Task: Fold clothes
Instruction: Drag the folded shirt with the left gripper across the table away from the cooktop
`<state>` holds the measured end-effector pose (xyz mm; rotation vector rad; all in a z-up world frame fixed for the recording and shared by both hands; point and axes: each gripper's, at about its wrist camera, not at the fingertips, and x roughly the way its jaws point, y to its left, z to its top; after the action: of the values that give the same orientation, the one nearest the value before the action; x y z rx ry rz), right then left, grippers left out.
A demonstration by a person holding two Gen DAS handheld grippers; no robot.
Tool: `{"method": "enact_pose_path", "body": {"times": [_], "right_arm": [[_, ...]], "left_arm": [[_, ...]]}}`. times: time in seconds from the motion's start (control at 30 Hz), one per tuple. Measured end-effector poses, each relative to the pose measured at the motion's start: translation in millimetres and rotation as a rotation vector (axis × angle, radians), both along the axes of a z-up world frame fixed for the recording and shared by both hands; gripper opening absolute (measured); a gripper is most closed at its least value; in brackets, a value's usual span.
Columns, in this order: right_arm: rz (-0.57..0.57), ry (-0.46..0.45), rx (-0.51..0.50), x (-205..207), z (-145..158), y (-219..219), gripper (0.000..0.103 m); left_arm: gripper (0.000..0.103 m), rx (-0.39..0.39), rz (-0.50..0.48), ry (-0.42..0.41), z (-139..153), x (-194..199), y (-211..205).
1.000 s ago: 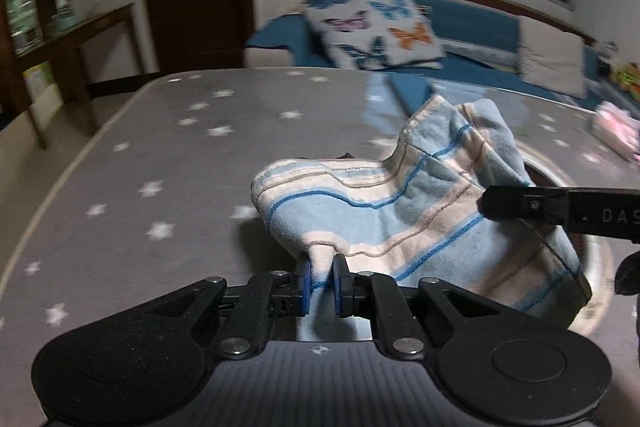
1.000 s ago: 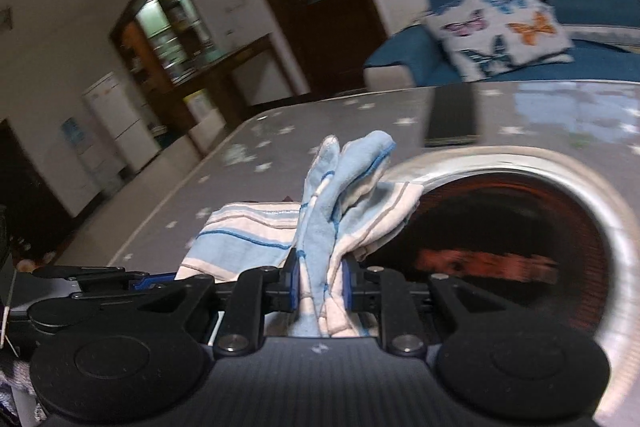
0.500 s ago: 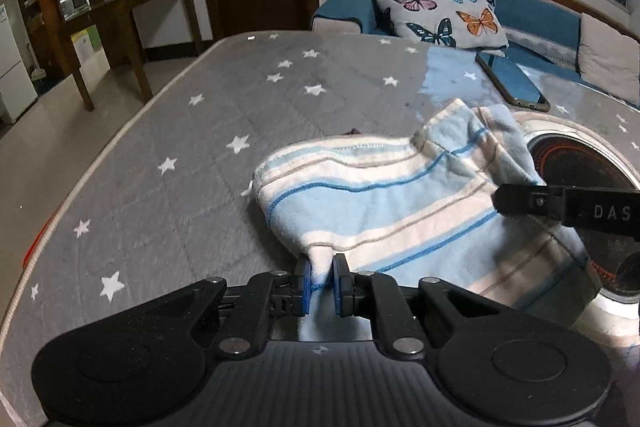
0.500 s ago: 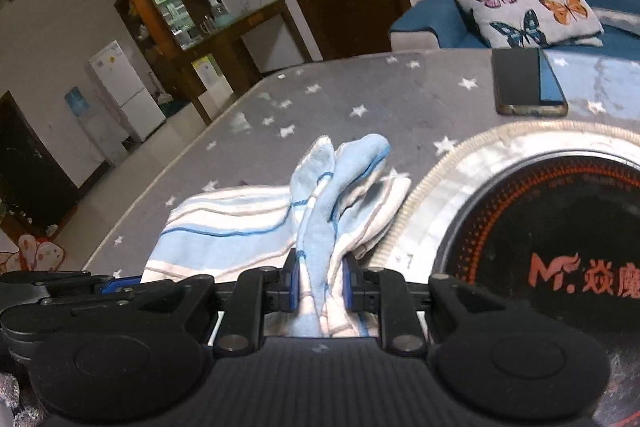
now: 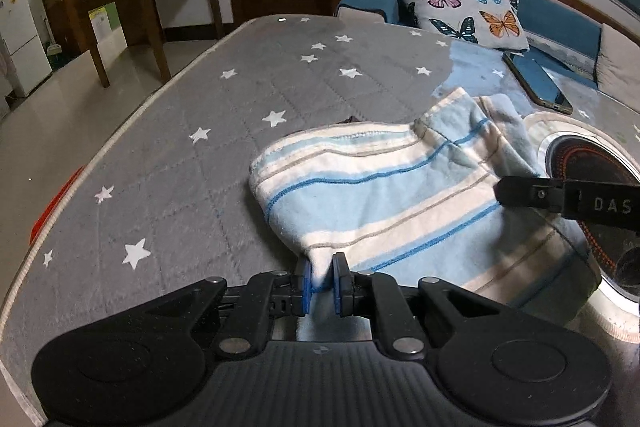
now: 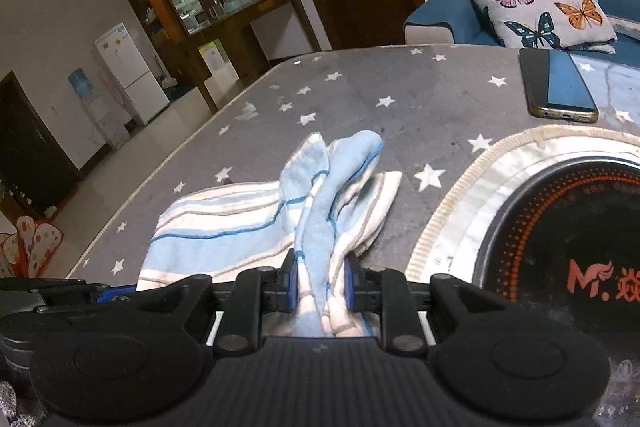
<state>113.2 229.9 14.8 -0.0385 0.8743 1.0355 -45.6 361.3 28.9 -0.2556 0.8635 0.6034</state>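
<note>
Brought lower and swung across since a second back, with more table (image 5: 200,99) and floor in view and the cloth (image 5: 400,195) sagged closer to the top.

Clamped tight at the left gripper (image 5: 322,281) on one pinched corner of cloth, blue pads (image 5: 306,283) nearly together with only a thin fold between. Gripped at the right gripper (image 6: 320,283) on a much thicker bunch, several striped layers stood on edge between the pads. Eased open a touch there just now, yet kept the cloth in and, by the look of it, pressed from both sides.

Held the two corners side by side at the near edge, with the right finger reaching in over the cloth in the left view. Spread outward from the pads as a doubled sheet of blue and white stripes, resting on the table at the far end and lifted at the near end. Sat just beside the round cooker (image 6: 560,227), well short of the phone (image 6: 560,87) beyond it.

Judged about midway: one fold made already, going by the doubled layers and the rounded far edge. Left to do, probably: set the near edge down, let go with both, flatten that bunched ridge ahead of the right pads, then fold once more into a tidy packet. Couldn't tell what sort of garment, nor what lay tucked underneath.
</note>
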Motion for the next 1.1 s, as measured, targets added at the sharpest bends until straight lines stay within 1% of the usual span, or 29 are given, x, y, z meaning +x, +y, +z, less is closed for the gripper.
{"method": "enact_pose_path", "body": {"times": [0.07,0.27,0.4,0.5,0.57,0.73,0.87,1.03,1.1], "right_arm": [[-0.001,-0.015,-0.005,0,4,0,0.026],[-0.031,-0.078,0.008,2,20,-2,0.026],[-0.045,-0.163,0.014,1,32,-2,0.027],[-0.018,-0.147,0.035,1,35,0,0.027],[-0.005,-0.125,0.03,2,33,4,0.027],[0.0,-0.11,-0.02,4,16,15,0.027],[-0.011,-0.086,-0.035,9,4,18,0.027],[-0.009,-0.081,-0.044,10,-4,22,0.027],[0.0,-0.095,-0.058,9,-5,25,0.027]], "left_arm": [[0.012,0.004,-0.001,0.004,1,0,-1],[0.013,-0.013,0.004,0.007,-1,1,4],[0.017,-0.025,0.008,0.005,-2,-1,7],[0.02,-0.05,0.02,0.0,-2,-1,12],[0.02,-0.054,0.022,-0.001,-3,-2,13],[0.021,-0.058,0.027,-0.002,-3,-3,13],[0.021,-0.056,0.032,-0.001,-4,-3,13],[0.019,-0.053,0.026,-0.002,-5,-4,12],[0.02,-0.051,0.023,0.004,-4,-3,12]]}}
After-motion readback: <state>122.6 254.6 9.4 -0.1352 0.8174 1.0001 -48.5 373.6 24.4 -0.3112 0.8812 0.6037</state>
